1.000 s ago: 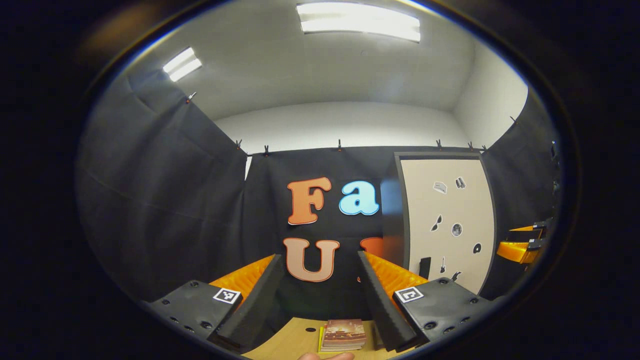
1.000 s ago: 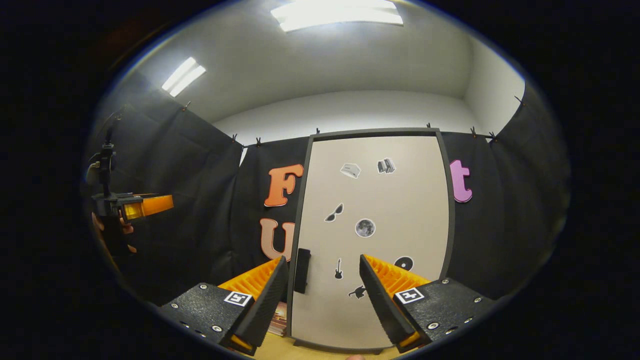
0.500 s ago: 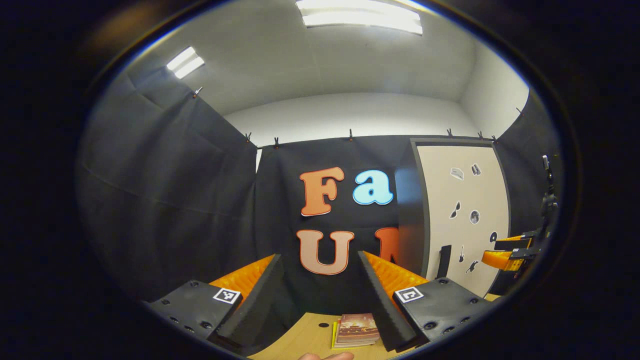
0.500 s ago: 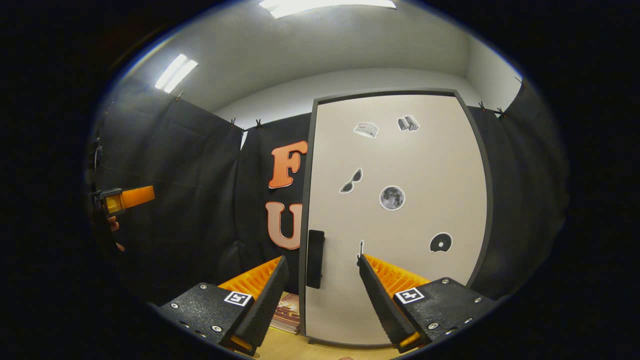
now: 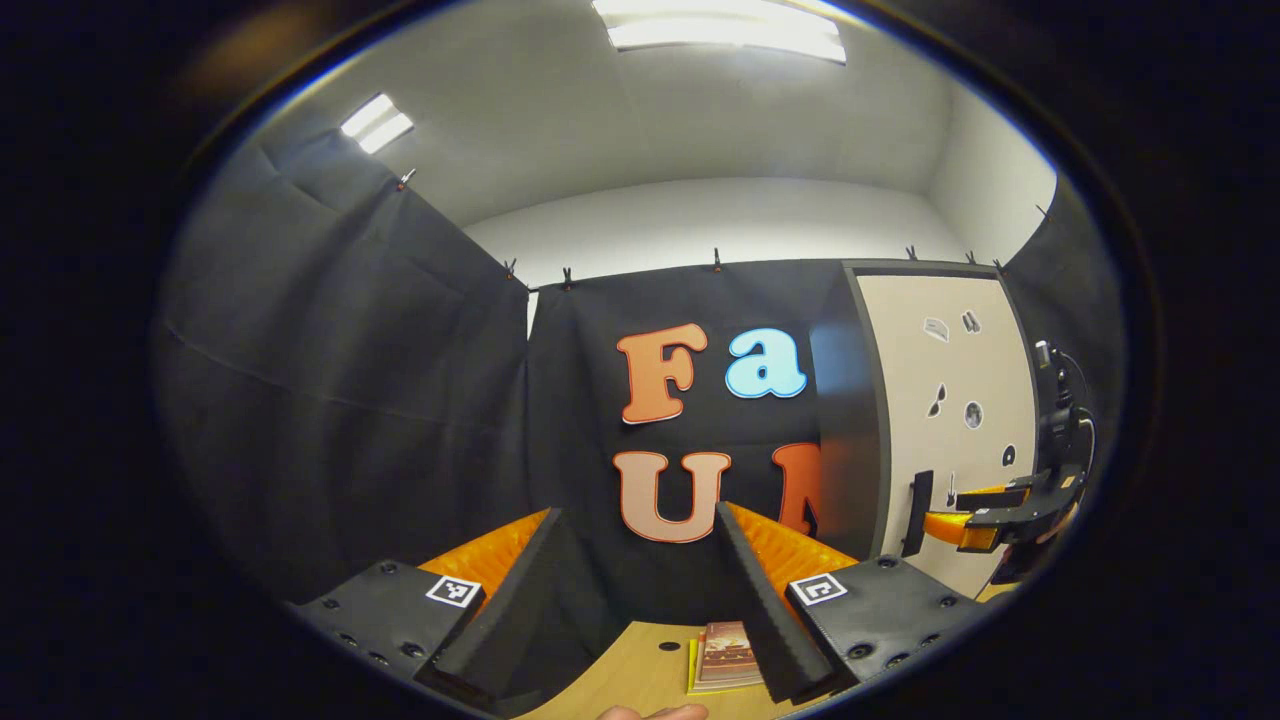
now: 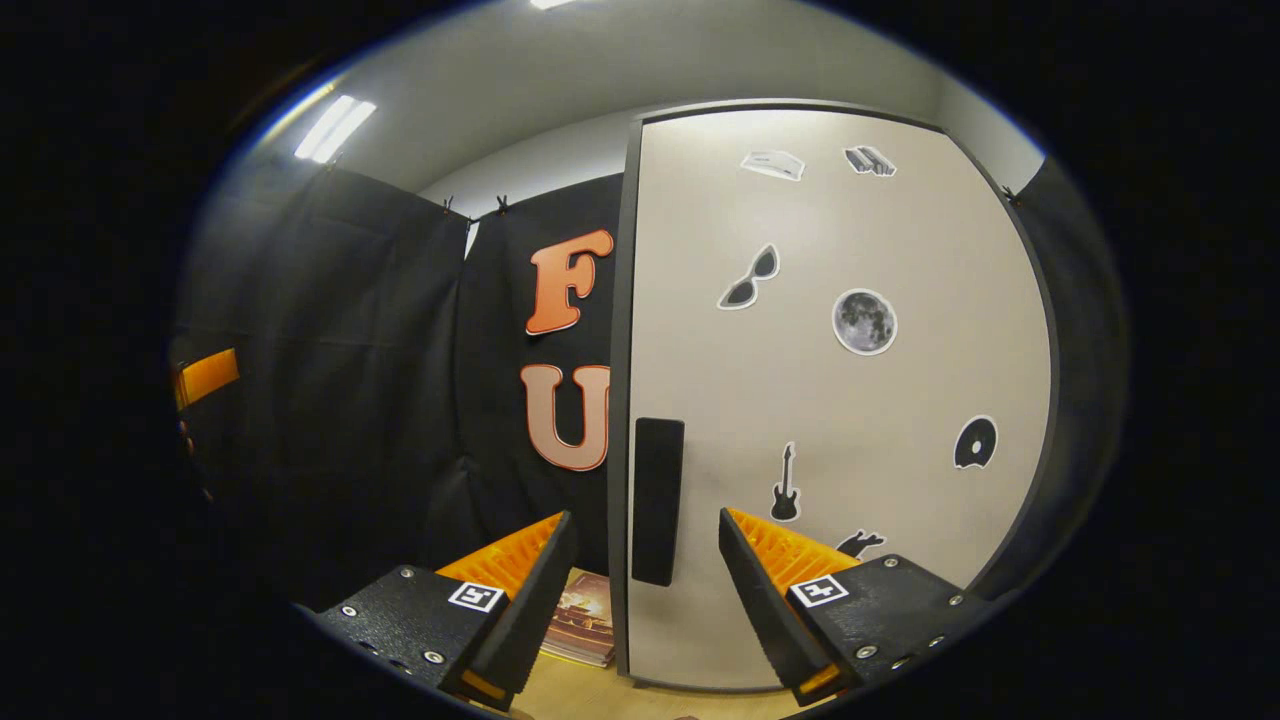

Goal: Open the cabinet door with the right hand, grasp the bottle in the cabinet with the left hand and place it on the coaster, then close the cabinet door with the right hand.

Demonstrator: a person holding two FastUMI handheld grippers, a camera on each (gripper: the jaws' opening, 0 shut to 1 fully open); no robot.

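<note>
- The right gripper (image 6: 645,590) has its jaws spread wide with nothing between them, and it points straight at the cabinet.
- Just ahead, framed in the gap between its two fingers, is the black upright bar handle (image 6: 657,500) of the cabinet door. The handle's long axis runs vertical, so in my judgement the two fingers can straddle it from either side as they stand.
- The handle sits at the left edge of the flat beige cabinet door with a dark frame (image 6: 850,430), which is shut. The hinge side is likely the far right edge, so the pull would swing the handle side toward the person.
- The left gripper (image 5: 635,600) is likewise wide apart and empty. It is held well to the left of the cabinet and aimed at the black cloth wall, so the right one is plainly the nearer to the handle.
- In the left gripper view the right gripper (image 5: 975,515) shows close beside the handle (image 5: 917,513); I cannot tell whether they touch.
- The bottle is hidden behind the shut door. I cannot make out a coaster.
- A small stack of books with a reddish cover (image 5: 728,655) lies on the light wooden table (image 5: 640,680) just left of the cabinet's foot.
- The door carries black-and-white stickers: sunglasses, a moon, a guitar, a disc. No brand or wording can be read on them.
</note>
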